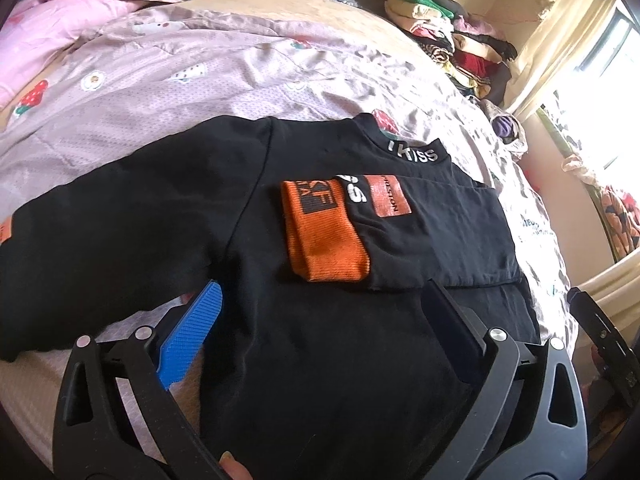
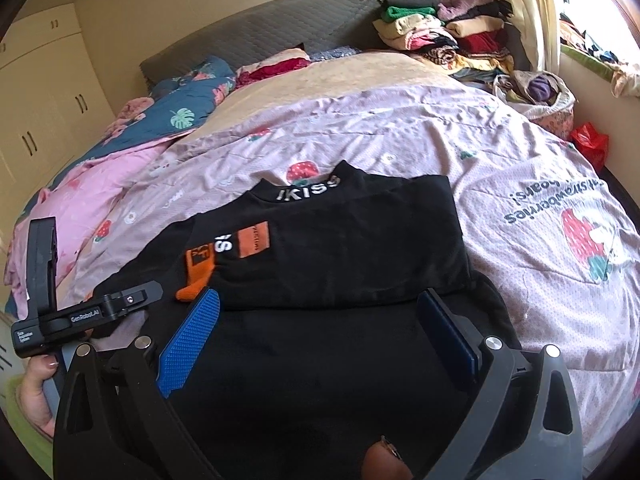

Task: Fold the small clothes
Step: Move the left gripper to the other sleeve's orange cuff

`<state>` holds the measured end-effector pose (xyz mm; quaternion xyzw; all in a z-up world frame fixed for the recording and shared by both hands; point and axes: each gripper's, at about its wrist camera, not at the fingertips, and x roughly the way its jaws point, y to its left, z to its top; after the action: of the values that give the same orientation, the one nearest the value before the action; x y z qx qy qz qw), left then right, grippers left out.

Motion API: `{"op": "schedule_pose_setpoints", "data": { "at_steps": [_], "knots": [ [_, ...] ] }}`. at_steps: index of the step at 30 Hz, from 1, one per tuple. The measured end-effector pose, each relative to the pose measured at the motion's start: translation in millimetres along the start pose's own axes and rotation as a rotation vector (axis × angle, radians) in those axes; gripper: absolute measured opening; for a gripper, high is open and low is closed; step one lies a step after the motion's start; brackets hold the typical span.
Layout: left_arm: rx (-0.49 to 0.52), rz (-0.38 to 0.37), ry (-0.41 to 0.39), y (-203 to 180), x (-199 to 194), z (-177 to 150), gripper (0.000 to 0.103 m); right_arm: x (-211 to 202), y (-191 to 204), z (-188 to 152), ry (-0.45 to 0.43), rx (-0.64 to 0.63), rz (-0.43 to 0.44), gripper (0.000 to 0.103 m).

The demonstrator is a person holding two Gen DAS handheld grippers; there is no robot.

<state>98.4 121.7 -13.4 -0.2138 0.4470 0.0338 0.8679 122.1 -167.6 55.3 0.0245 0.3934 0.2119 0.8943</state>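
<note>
Your left hand-held gripper [image 1: 320, 316] and right hand-held gripper [image 2: 318, 320] both stand apart, gripping nothing, above the black sweatshirt [image 2: 340, 240] lying partly folded on the bed [image 2: 400, 128].

A home bedroom: a bed [image 2: 400, 128] under a pink strawberry-print quilt [image 2: 540, 208], grey padded headboard [image 2: 260, 36] at 12 o'clock, cream wardrobe [image 2: 44, 92] at 10 o'clock, curtained window [image 2: 592, 4] at 2 o'clock.
</note>
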Motion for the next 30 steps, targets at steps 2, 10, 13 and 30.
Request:
{"op": "schedule_pose_setpoints", "data": {
  "at_steps": [2,10,13,30],
  "knots": [
    [-0.010,0.005,-0.002,4,-3,-2,0.093,-2,8,1,-0.003,-0.016,0.008,0.098],
    [-0.048,0.020,-0.024,22,-18,-8,0.093,-1,40,0,0.000,-0.078,0.043,0.098],
    [-0.065,0.032,-0.032,31,-23,-12,0.093,0,54,-1,0.005,-0.106,0.058,0.098],
    [-0.189,0.119,-0.033,90,-36,-34,0.093,13,132,-18,0.045,-0.278,0.141,0.099]
  ]
}}
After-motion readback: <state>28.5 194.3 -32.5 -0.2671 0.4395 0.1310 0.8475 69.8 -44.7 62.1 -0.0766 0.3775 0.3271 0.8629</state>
